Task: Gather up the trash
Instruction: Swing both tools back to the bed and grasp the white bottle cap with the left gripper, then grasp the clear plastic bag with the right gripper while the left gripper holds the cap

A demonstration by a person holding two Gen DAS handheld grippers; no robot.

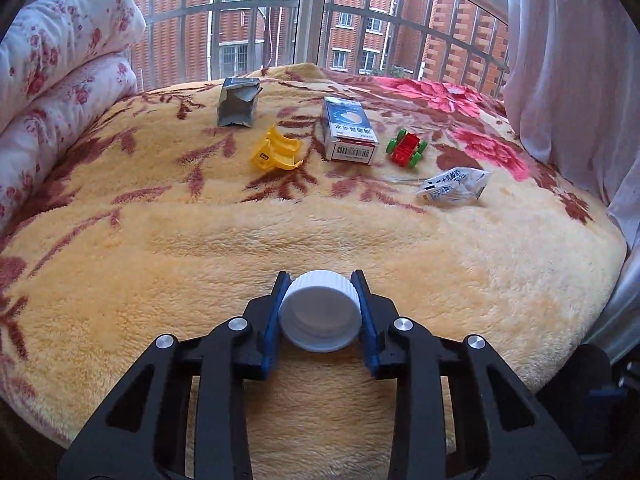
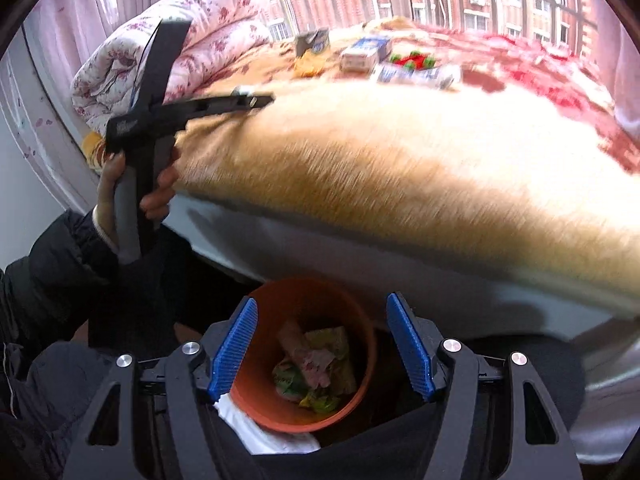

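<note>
At lower centre of the left wrist view, the left gripper [image 1: 320, 312] clamps a white bottle cap [image 1: 320, 314]; the right gripper [image 2: 322, 344] hangs open above the orange bin [image 2: 360, 344] holding wrappers, while a crumpled wrapper [image 1: 454, 187], grey carton [image 1: 237, 102] and blue box [image 1: 350, 130] await collection.

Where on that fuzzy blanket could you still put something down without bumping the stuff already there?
The wide plain stretch of blanket between the left gripper, holding the white cap, and the far row is bare. It is crowded farther back: grey carton, yellow piece, blue box, toy car, crumpled wrapper.
</note>
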